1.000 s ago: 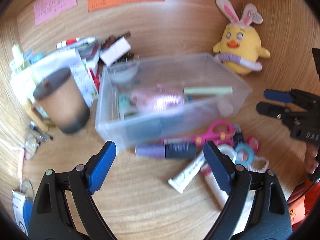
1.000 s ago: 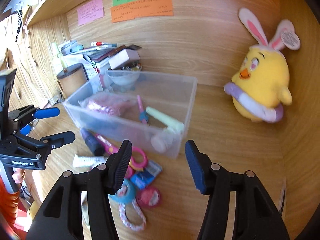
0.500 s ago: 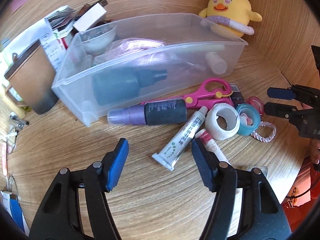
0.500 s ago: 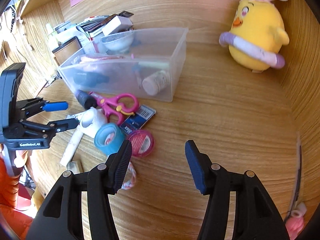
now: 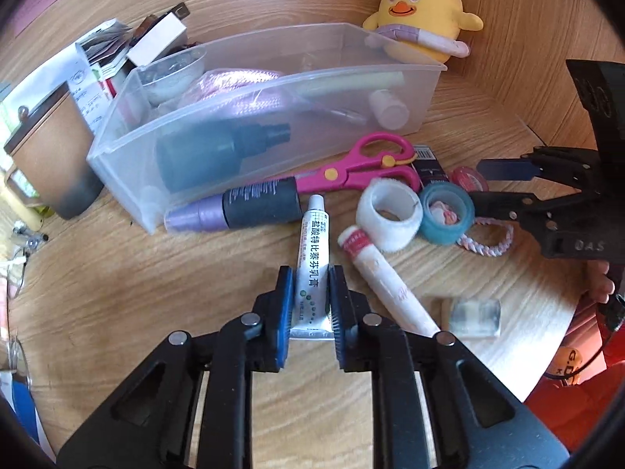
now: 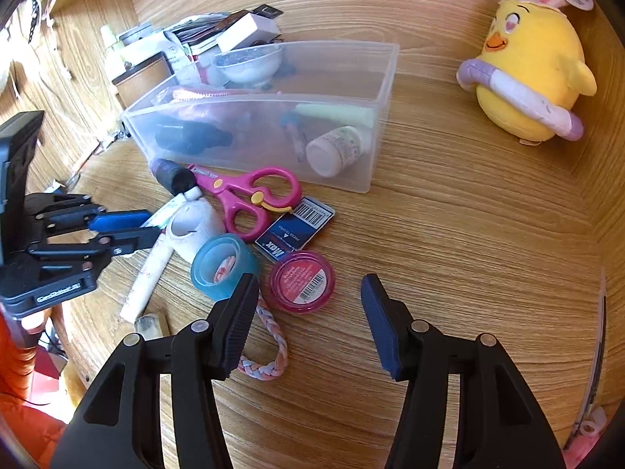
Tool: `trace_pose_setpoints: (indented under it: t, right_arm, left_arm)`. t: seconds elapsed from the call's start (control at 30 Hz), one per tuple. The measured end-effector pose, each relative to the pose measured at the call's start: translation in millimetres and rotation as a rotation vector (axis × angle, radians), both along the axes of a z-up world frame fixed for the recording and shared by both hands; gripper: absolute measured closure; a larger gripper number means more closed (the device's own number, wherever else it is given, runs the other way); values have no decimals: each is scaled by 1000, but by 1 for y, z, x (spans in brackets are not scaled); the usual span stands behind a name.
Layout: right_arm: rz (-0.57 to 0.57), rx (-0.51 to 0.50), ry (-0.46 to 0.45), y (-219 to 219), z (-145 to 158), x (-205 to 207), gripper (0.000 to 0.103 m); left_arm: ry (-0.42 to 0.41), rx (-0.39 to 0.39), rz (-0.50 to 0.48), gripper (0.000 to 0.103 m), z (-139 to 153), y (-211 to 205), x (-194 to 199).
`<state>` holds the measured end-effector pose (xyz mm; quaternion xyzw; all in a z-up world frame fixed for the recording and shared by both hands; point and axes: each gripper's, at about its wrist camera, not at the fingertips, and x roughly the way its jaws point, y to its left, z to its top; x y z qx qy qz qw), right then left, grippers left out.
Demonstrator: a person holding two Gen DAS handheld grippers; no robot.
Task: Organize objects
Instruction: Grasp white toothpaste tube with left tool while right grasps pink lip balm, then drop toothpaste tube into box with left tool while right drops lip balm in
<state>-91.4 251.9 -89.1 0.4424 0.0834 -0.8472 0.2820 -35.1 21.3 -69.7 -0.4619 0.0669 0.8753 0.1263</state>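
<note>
My left gripper (image 5: 310,273) is shut on the lower half of a white ointment tube (image 5: 312,234) that lies on the wooden desk, cap pointing away. My right gripper (image 6: 308,285) hovers low over the desk with its jaws closing. A round pink jar (image 6: 302,281) lies between and just ahead of its fingertips, untouched by the pads. Around it lie a teal tape roll (image 6: 224,265), a braided hair tie (image 6: 269,351), a white tape roll (image 5: 390,211), pink scissors (image 5: 367,168), a purple-and-black bottle (image 5: 242,211) and a white stick (image 5: 386,285).
A clear plastic bin (image 6: 375,117) holding several items stands behind the loose things. A yellow plush chick (image 6: 531,78) sits at the back right. A brown cup (image 5: 50,152) and stacked boxes stand to the bin's left. A blue staples box (image 6: 293,230) lies beside the scissors.
Both grippers have sunk toward the desk and tipped downward. The left jaws went from wide open to shut around the ointment tube. The right jaws narrowed slightly.
</note>
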Motion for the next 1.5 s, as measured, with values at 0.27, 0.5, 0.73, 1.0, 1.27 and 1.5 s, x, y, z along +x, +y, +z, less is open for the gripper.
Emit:
trace_pose_setpoints:
  t: [0.27,0.5,0.73,1.0,1.27,1.5]
  right_arm:
    - [6,16,18,-5,-1,0,71]
    - [-37,-25,54,4,15,-1,71]
    - [-67,-90,119,10,43,-4,71]
    - [-71,-161,197,3,76,-13,71]
    - [-64,-183,256,-10,101,-25,71]
    - [-46,-155,202,-32,90,-52,71]
  left_arm:
    - [-3,-8,15,85,0,-4,-2]
    - [24,-3,23,87,-1,3,-17]
    - [77,36,49,87,17,-3,-9]
    - [198,98,104,87,62,-22,-12]
    - [244,103,197,87,84,-52,-36]
    - [191,96,226,87,78,-64,-61]
